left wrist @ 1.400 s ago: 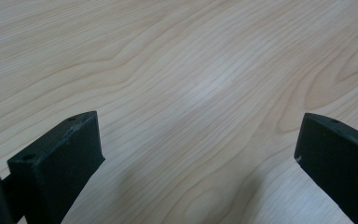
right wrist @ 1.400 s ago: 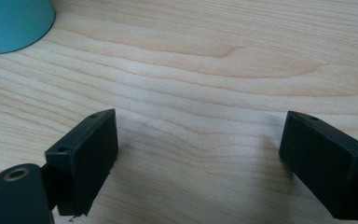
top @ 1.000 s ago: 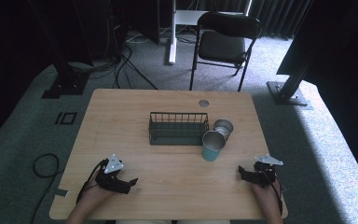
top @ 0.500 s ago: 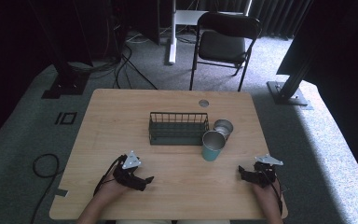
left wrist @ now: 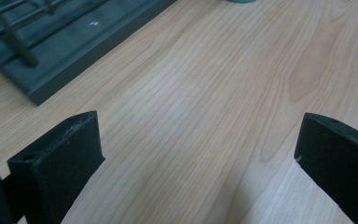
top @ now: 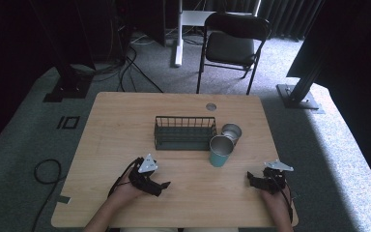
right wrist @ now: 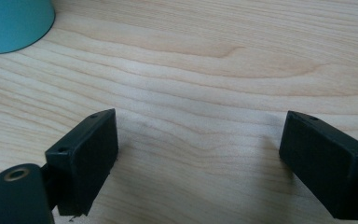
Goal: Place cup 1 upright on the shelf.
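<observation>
A dark wire rack point(top: 184, 133) stands mid-table, and its base point(left wrist: 51, 51) fills the upper left of the left gripper view. To its right stand a teal cup point(top: 220, 151) and a metal cup point(top: 231, 132). The teal cup's bottom point(right wrist: 14, 21) appears at the top left of the right gripper view. My left gripper point(top: 160, 186) is open low over the wood, in front of the rack, with nothing between its jaws point(left wrist: 196, 158). My right gripper point(top: 251, 180) is open near the front right edge, right of and nearer than the teal cup, also holding nothing point(right wrist: 198, 158).
The wooden table point(top: 125, 116) has a round cable hole point(top: 211, 107) near its far edge. A black folding chair point(top: 234, 46) stands beyond the table. Cables point(top: 46, 171) lie on the carpet at the left.
My left gripper has moved rightward and a little forward across the table's front, ending in front of the rack. The right gripper has stayed in place.
</observation>
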